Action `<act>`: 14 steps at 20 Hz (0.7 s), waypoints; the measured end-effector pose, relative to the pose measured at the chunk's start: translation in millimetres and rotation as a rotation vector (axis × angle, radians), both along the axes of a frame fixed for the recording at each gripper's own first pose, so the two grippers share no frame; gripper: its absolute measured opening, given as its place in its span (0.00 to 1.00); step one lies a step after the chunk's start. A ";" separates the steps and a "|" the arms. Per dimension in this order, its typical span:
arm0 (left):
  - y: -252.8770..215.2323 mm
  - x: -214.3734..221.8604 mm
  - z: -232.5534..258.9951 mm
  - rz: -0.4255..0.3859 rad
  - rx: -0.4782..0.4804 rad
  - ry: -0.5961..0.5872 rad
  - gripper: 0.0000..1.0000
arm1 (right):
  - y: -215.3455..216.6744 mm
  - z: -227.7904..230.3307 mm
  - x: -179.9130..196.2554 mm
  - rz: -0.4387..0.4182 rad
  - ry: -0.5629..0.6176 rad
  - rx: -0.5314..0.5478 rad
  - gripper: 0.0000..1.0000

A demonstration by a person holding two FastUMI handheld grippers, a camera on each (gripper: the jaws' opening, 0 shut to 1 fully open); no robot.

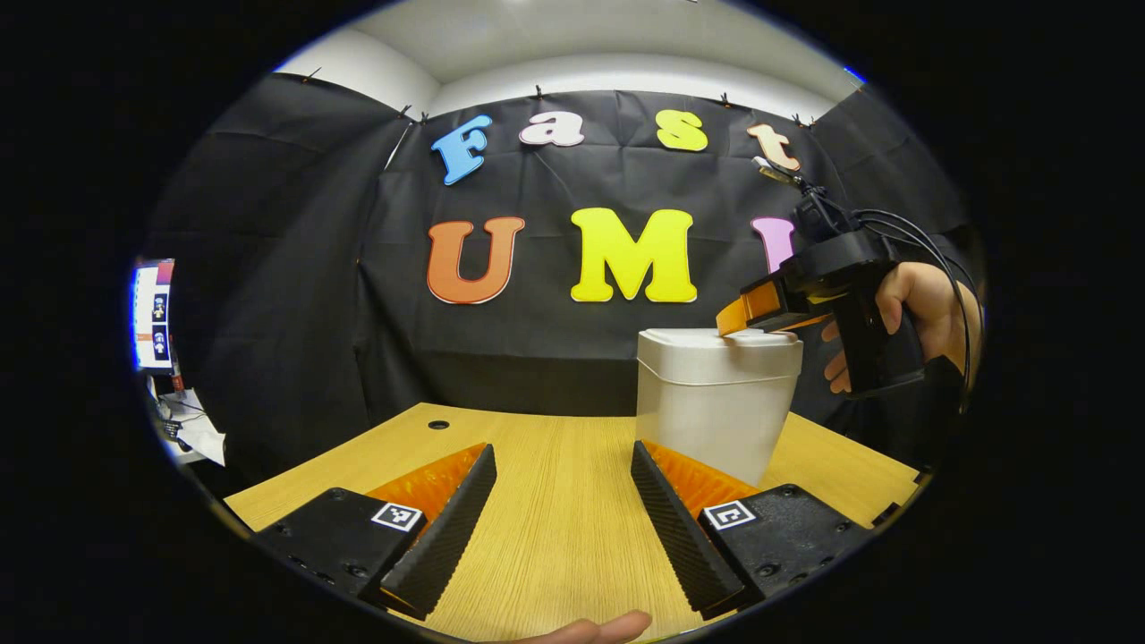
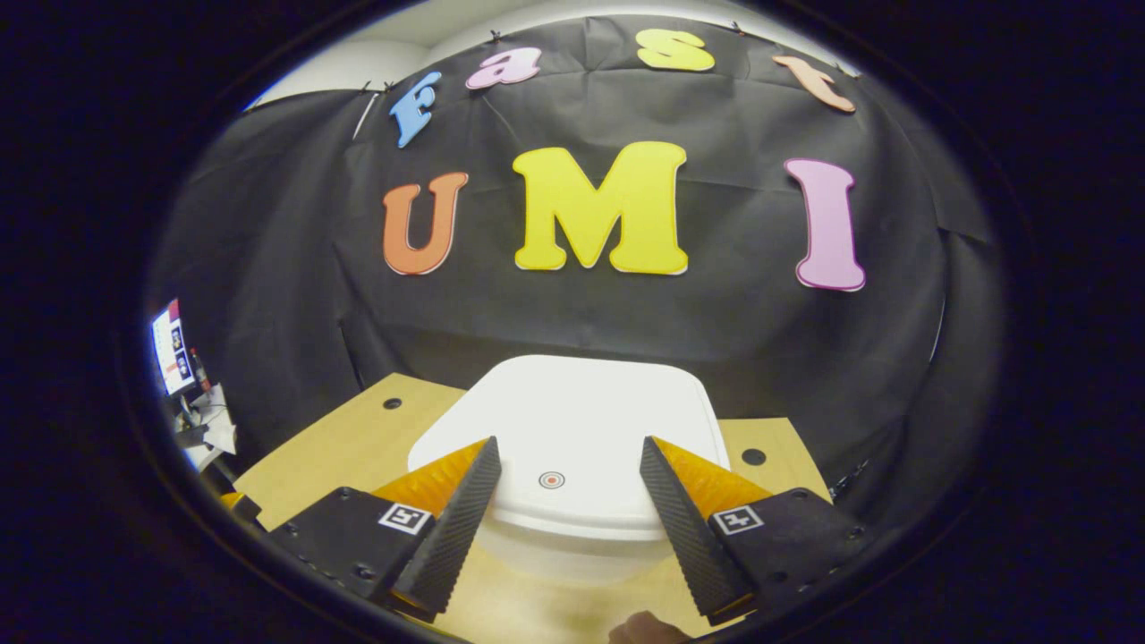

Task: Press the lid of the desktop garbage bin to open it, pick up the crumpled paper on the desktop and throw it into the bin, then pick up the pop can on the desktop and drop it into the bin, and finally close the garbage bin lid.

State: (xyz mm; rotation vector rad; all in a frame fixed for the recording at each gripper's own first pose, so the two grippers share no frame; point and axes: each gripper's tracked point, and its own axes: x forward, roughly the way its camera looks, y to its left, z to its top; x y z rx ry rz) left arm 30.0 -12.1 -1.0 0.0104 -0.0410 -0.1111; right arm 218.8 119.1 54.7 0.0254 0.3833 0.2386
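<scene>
Bin, one, white, lid closed, toward the table's far right part. Two grippers: left gripper low over the table's near edge, fingers wide apart, empty; right gripper above the lid, spread wide, gripping nothing. Contact with lid hard to tell. Hand behind the bin. Screen cut off at left.

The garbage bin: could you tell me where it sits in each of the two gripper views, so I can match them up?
Left gripper view: the garbage bin stands right of centre on the wooden desk, lid shut, with the right gripper just over its top.
Right gripper view: the bin lies low in the centre, seen from above, between the open fingers.
Shared landmark: the round hole in the desk, left of the bin.
</scene>
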 end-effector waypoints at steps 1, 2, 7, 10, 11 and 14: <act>0.6 -0.6 0.7 0.002 0.001 -0.001 0.98 | 0.2 0.0 0.8 0.002 -0.011 -0.002 0.98; 1.7 -1.0 1.4 0.005 0.001 0.001 0.98 | 0.4 0.0 2.2 0.006 -0.019 -0.003 0.99; 11.1 -1.7 5.9 0.020 -0.003 -0.010 0.98 | -0.4 5.4 1.4 0.004 -0.115 0.049 0.96; 14.9 1.0 3.2 0.031 -0.005 -0.001 0.98 | -5.3 7.4 -10.9 -0.030 -0.145 0.039 0.96; 17.8 1.2 3.7 0.041 -0.006 -0.002 0.98 | -5.8 9.2 -18.2 -0.035 -0.156 0.042 0.95; 18.9 2.3 6.8 0.044 -0.020 -0.011 0.98 | -12.1 10.5 -45.0 -0.050 -0.170 0.044 0.94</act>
